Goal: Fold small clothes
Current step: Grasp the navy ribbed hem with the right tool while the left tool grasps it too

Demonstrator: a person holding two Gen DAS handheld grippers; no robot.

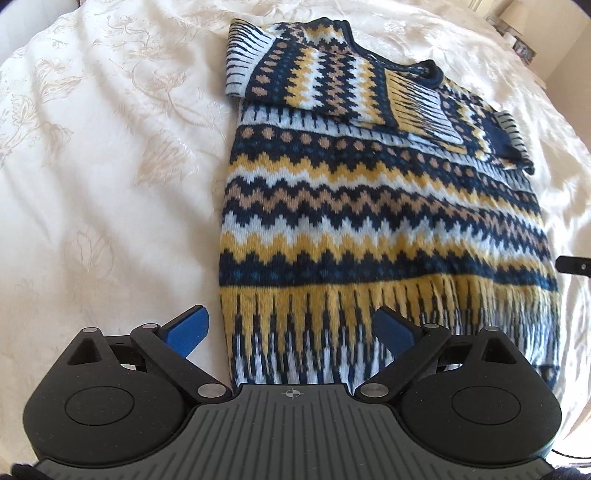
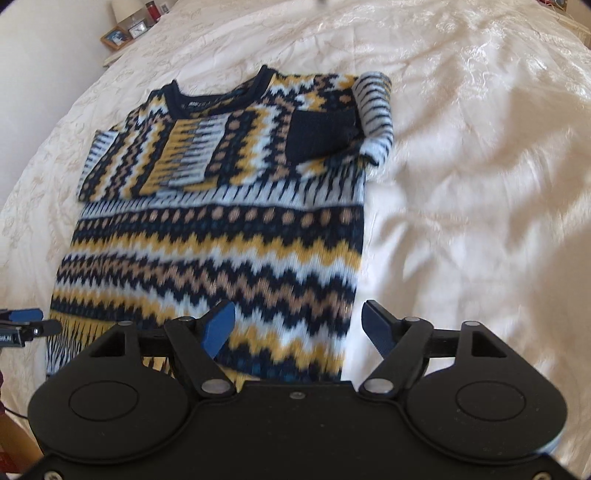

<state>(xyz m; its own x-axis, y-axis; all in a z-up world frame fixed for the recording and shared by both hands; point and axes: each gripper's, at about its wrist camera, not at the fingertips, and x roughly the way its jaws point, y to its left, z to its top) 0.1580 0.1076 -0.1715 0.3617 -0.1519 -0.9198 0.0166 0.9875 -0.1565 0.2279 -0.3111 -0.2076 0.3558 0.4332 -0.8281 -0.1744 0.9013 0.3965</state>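
A small knitted sweater point(image 1: 369, 206) in navy, yellow, tan and pale blue zigzag bands lies flat on the bed, both sleeves folded across its chest. My left gripper point(image 1: 291, 328) hovers open over the hem's left corner, blue pads spread wide, nothing between them. In the right wrist view the same sweater point(image 2: 221, 236) fills the left half. My right gripper point(image 2: 299, 325) is open above the hem's right corner, one blue pad point(image 2: 219, 328) over the knit, the other over the bedspread. The left gripper's tip point(image 2: 26, 321) shows at the far left edge.
A cream embroidered bedspread point(image 1: 110, 166) lies under the sweater and spreads wide on both sides. A bedside shelf point(image 2: 125, 33) with a picture frame, a clock and a lamp stands beyond the bed's far corner. The right gripper's edge point(image 1: 574, 264) pokes in at the right.
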